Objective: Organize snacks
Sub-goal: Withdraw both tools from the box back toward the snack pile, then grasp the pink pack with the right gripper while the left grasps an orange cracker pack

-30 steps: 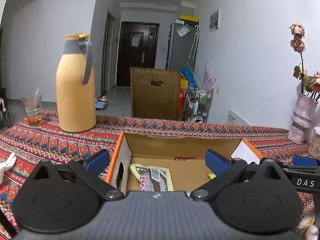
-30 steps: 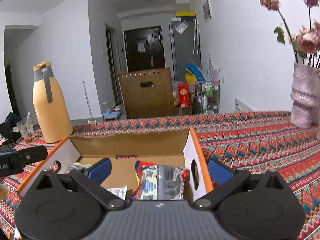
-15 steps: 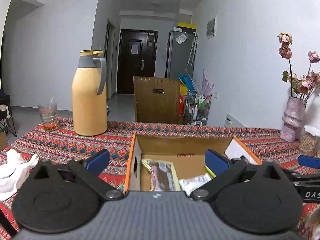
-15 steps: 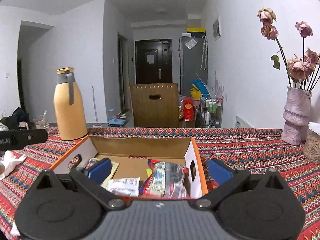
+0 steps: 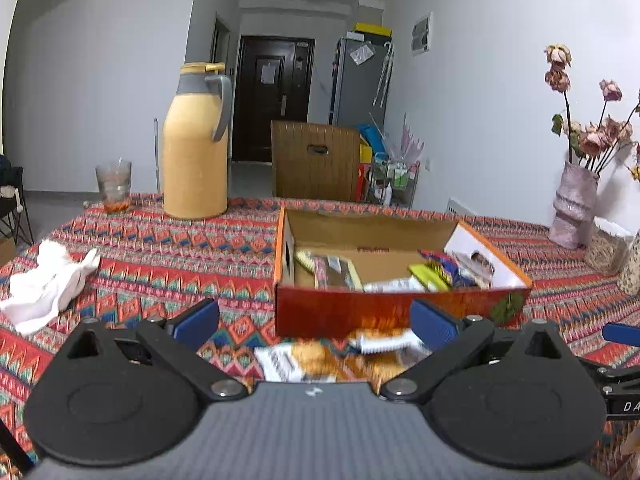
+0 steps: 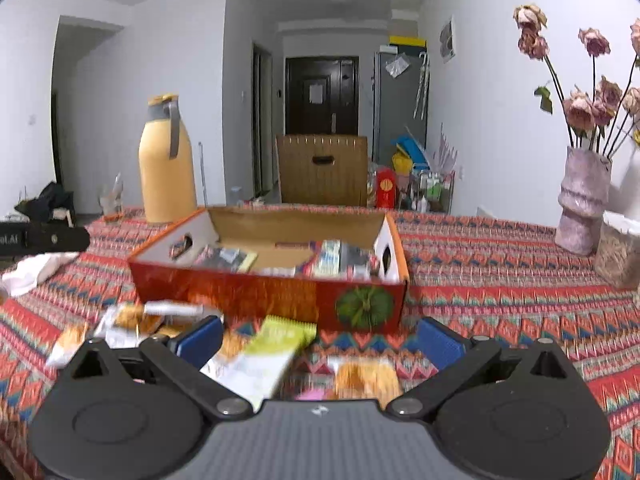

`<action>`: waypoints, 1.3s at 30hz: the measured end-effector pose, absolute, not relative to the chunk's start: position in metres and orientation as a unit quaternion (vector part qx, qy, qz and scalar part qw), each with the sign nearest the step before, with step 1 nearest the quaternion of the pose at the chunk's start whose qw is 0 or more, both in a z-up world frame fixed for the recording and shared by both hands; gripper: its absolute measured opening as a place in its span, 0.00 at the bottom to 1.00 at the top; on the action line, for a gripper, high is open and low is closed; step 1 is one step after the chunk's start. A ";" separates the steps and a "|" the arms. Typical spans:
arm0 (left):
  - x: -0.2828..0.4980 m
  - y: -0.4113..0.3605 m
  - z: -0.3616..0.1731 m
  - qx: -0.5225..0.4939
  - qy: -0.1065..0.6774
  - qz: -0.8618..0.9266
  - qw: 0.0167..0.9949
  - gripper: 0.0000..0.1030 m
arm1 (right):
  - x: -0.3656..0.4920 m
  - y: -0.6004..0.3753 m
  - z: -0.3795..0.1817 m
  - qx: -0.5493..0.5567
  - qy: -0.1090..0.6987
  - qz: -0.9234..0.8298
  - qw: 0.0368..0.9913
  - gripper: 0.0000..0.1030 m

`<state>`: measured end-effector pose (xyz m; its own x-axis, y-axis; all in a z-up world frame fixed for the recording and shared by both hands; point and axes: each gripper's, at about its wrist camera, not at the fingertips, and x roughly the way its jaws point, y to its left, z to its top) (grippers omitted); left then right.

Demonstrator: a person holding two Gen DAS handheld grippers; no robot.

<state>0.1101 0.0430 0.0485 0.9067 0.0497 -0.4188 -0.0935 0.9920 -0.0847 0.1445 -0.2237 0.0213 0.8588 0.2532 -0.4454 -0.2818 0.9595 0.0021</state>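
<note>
An open cardboard box (image 5: 384, 308) (image 6: 256, 292) with a red front wall sits mid-table and holds several snack packets. Loose snacks lie on the cloth in front of it: orange-and-white packets (image 5: 320, 356) (image 6: 132, 320), a green-and-white packet (image 6: 264, 348) and an orange one (image 6: 366, 376). My left gripper (image 5: 315, 324) is open, empty, hovering just short of the box above the loose packets. Over the loose packets, my right gripper (image 6: 320, 338) also stands open and empty. Its blue fingertip (image 5: 620, 334) shows at the left wrist view's right edge.
A tall yellow thermos (image 5: 196, 148) (image 6: 166, 160) and a glass (image 5: 114, 186) stand at the back left. A white cloth (image 5: 44, 280) lies left. A pink vase with dried flowers (image 5: 574, 208) (image 6: 584, 200) and a jar (image 6: 620, 252) stand at the right.
Both grippers have pulled back from above the box, toward the table's near side. The box's front wall and the loose packets before it have come into view.
</note>
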 end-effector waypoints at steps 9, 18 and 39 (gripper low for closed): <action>0.093 0.048 0.014 -0.060 0.259 0.034 0.963 1.00 | 0.127 -0.234 -0.022 -0.035 0.297 0.136 0.945 1.00; 0.089 0.047 0.006 -0.067 0.271 0.029 0.960 1.00 | 0.153 -0.216 -0.036 -0.066 0.329 0.154 0.929 0.90; 0.080 0.043 0.001 -0.078 0.279 0.023 0.957 1.00 | 0.140 -0.211 -0.041 -0.042 0.321 0.163 0.932 0.59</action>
